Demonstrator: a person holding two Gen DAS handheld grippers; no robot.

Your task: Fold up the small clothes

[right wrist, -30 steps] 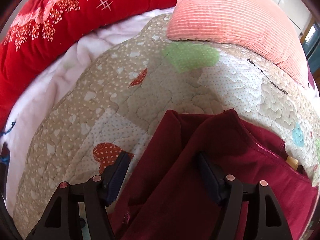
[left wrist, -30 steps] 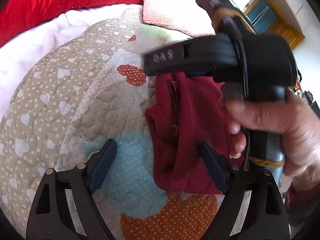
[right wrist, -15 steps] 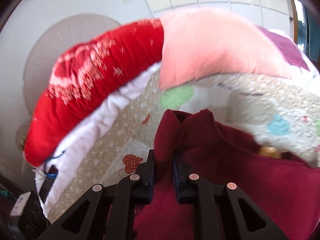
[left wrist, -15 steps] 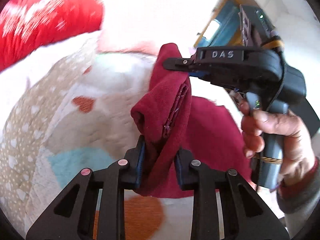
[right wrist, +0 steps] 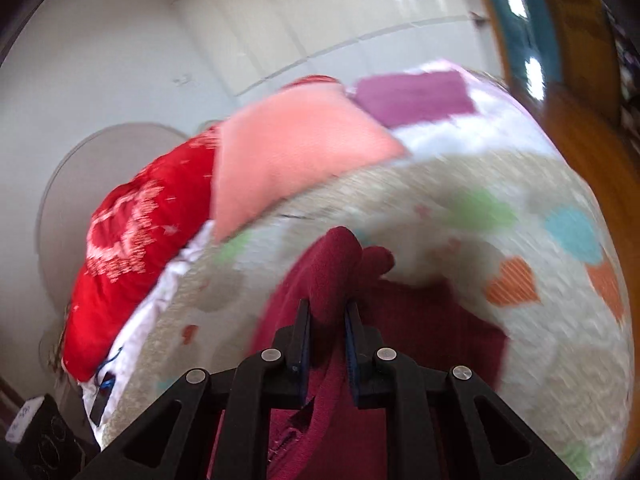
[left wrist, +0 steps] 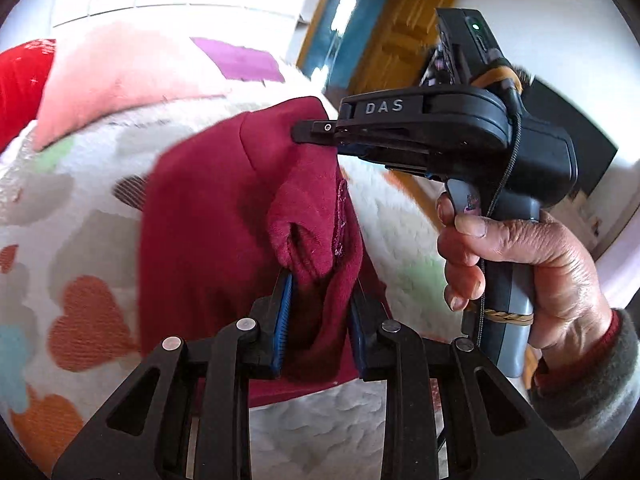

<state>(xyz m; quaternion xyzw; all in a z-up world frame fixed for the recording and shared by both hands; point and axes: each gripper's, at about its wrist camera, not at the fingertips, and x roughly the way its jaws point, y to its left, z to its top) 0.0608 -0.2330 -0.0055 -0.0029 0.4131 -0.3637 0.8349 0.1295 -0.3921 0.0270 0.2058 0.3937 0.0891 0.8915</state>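
The dark red fleece garment [left wrist: 208, 216] hangs bunched above the heart-patterned quilt [left wrist: 72, 280] on the bed, its soft nap creased into thick folds, a zip edge showing along one fold. The left tongs [left wrist: 320, 312] are clamped on a lower wad of it. The right tongs [right wrist: 327, 332] pinch another bunched edge, with cloth bulging above the pads.

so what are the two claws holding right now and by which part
Both hold the dark red garment. The left claw pinches a bunched fold beside its zipper; the right claw pinches a bunched edge at its upper end.
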